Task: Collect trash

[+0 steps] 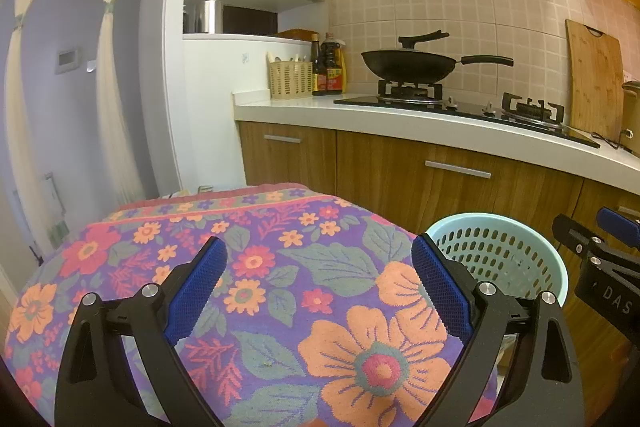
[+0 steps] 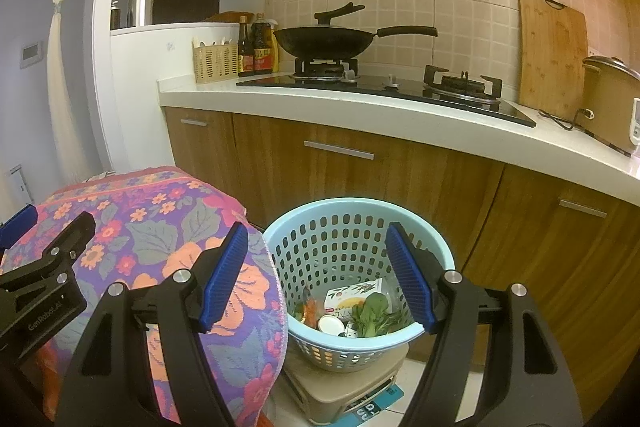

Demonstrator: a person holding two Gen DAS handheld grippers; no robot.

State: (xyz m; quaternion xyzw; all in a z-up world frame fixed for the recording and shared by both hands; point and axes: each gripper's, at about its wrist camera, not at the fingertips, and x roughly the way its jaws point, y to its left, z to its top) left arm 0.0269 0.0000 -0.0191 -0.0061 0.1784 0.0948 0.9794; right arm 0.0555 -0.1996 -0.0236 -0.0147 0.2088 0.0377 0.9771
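A light blue perforated basket (image 2: 360,227) stands on a beige stool (image 2: 340,387) right of the table. In it lie trash pieces: a small carton (image 2: 352,297), green leaves (image 2: 372,315), a white lid (image 2: 331,325) and orange scraps (image 2: 310,311). My right gripper (image 2: 316,275) is open and empty, above the basket's near side. My left gripper (image 1: 320,287) is open and empty over the floral tablecloth (image 1: 280,267). The basket's rim (image 1: 556,259) shows in the left wrist view, with the right gripper (image 1: 600,259) beside it.
A kitchen counter (image 2: 360,107) runs behind, with a wok (image 2: 328,41) on a gas hob, sauce bottles (image 2: 260,47), a utensil basket (image 2: 216,63), a cutting board (image 2: 552,55) and a cooker (image 2: 612,99). Wooden cabinets (image 2: 340,167) stand close behind the basket.
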